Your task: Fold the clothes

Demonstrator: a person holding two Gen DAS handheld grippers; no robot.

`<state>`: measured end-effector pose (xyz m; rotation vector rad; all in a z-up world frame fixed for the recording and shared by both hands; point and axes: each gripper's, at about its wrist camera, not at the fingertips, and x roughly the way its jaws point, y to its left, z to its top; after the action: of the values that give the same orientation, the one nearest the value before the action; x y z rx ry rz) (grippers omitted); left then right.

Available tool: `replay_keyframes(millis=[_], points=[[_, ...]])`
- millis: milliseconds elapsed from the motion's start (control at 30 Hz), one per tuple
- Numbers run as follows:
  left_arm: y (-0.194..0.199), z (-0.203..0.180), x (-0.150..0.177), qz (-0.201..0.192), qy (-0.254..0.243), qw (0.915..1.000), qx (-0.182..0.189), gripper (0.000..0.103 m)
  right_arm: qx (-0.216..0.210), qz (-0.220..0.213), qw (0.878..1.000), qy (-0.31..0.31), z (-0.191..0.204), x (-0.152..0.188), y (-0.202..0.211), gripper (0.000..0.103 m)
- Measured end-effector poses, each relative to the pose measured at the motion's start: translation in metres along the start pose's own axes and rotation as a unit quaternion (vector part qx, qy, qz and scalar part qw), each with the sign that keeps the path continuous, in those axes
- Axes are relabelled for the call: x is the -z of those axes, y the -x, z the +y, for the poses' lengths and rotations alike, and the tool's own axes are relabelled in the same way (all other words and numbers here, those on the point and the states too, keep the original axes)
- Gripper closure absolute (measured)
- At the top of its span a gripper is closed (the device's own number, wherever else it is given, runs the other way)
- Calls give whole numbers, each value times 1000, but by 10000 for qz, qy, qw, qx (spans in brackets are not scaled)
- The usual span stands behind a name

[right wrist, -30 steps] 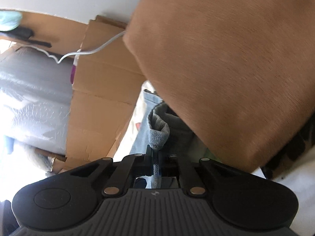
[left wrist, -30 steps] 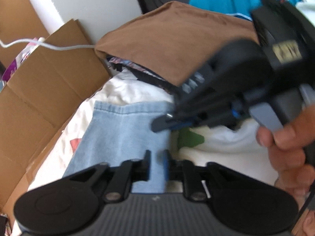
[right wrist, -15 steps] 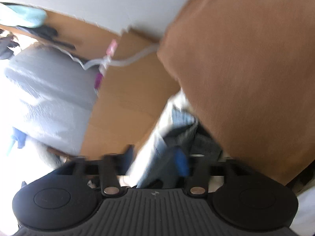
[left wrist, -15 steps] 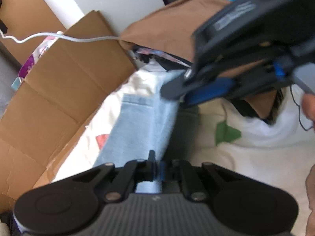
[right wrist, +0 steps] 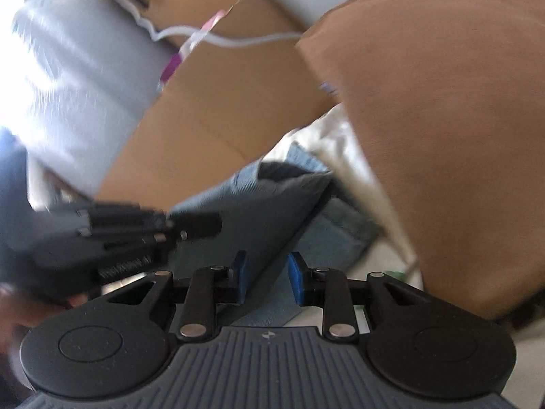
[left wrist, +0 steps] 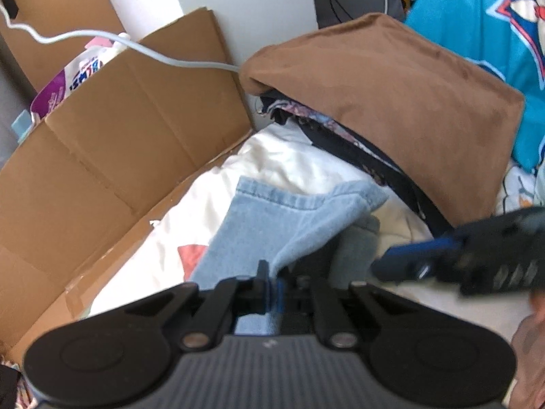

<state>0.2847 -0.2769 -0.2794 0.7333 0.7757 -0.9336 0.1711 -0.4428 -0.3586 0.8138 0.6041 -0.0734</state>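
A light blue denim garment lies on a white sheet, one edge lifted. My left gripper is shut on that lifted edge, low in the left wrist view. To its right hangs my right gripper, blurred, beside the denim. In the right wrist view the right gripper has its blue pads apart and closing, with the denim running between them; the pads do not press it. The left gripper comes in from the left, on the denim.
A brown cloth covers a pile of dark clothes behind the denim. Flattened cardboard stands along the left, with a white cable over it. A teal printed garment lies far right. A person's hand holds the right gripper.
My left gripper closed on the denim edge and lifted it. My right gripper, which had pinched a denim fold, let go, opened wide, rolled, and moved down to the right.
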Motion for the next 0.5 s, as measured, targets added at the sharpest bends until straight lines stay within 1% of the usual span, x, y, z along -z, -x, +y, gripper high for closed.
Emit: replay_keyframes(millis=[33, 133, 167, 267, 333, 400, 500], points=[[0, 2, 0, 7, 51, 10000, 16, 98, 16, 56, 9999, 101, 4, -2, -7, 75], [0, 4, -1, 5, 81, 10000, 50, 98, -12, -16, 9994, 344, 12, -8, -16, 74], [2, 4, -1, 6, 79, 9999, 62, 98, 35, -48, 9991, 412, 14, -11, -19, 71], [3, 7, 0, 5, 175, 9998, -1, 99, 193, -63, 9977, 644, 19, -18, -32, 70], [1, 15, 0, -1, 352, 9993, 93, 99, 326, -12, 9962, 807, 20, -22, -43, 69], [1, 16, 0, 5, 339, 9994, 74, 99, 553, 82, 9940, 937, 19, -25, -52, 67], [0, 17, -2, 19, 312, 9994, 116, 99, 849, 378, 9885, 1193, 25, -27, -67, 67]])
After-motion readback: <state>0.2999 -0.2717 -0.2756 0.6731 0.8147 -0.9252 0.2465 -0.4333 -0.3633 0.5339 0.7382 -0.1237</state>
